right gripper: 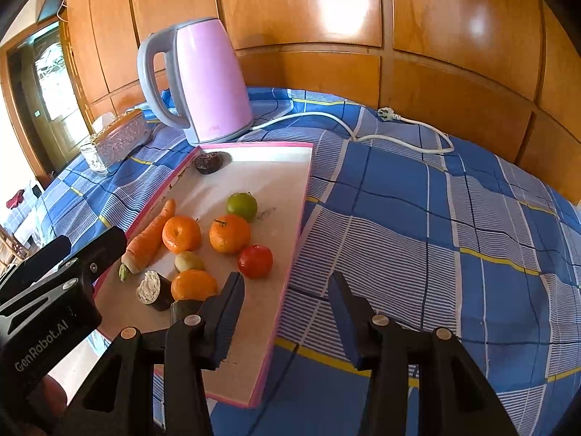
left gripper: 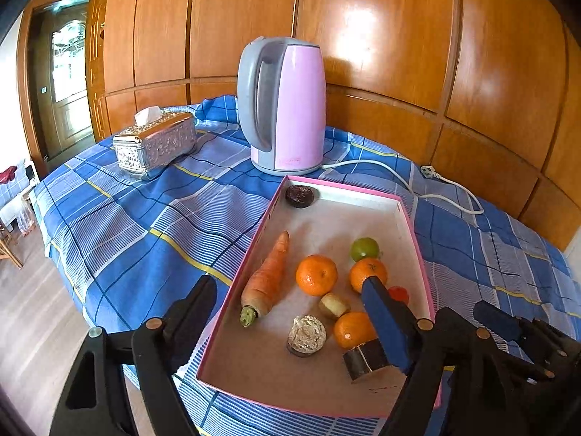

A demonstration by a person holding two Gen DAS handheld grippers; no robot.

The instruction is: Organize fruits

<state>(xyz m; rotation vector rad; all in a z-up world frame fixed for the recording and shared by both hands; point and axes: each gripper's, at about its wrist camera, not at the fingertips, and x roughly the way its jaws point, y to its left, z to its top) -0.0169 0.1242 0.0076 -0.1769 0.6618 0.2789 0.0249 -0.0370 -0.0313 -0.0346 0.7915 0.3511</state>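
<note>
A shallow pink-rimmed box (left gripper: pixel 348 190) (right gripper: pixel 305 196) lies on the blue checked tablecloth. In it lie a carrot (left gripper: pixel 267 281) (right gripper: pixel 150 239), three oranges (left gripper: pixel 316 275) (right gripper: pixel 229 233), a green fruit (left gripper: pixel 364 249) (right gripper: pixel 242 206), a red fruit (right gripper: pixel 255 261), a small kiwi-like piece (left gripper: pixel 333 305), dark cut pieces (left gripper: pixel 307 335) (right gripper: pixel 154 290) and a dark round fruit (left gripper: pixel 300 195) at the far corner. My left gripper (left gripper: pixel 287 287) is open and empty, straddling the box's left rim. My right gripper (right gripper: pixel 287 285) is open and empty over the box's right rim.
A pink electric kettle (left gripper: pixel 285 105) (right gripper: pixel 203 83) stands behind the box, its white cord (left gripper: pixel 399 176) (right gripper: pixel 345 127) trailing right along the wooden wall. A silver tissue box (left gripper: pixel 156 143) (right gripper: pixel 116 140) sits at the back left. The table's edge drops off at the left.
</note>
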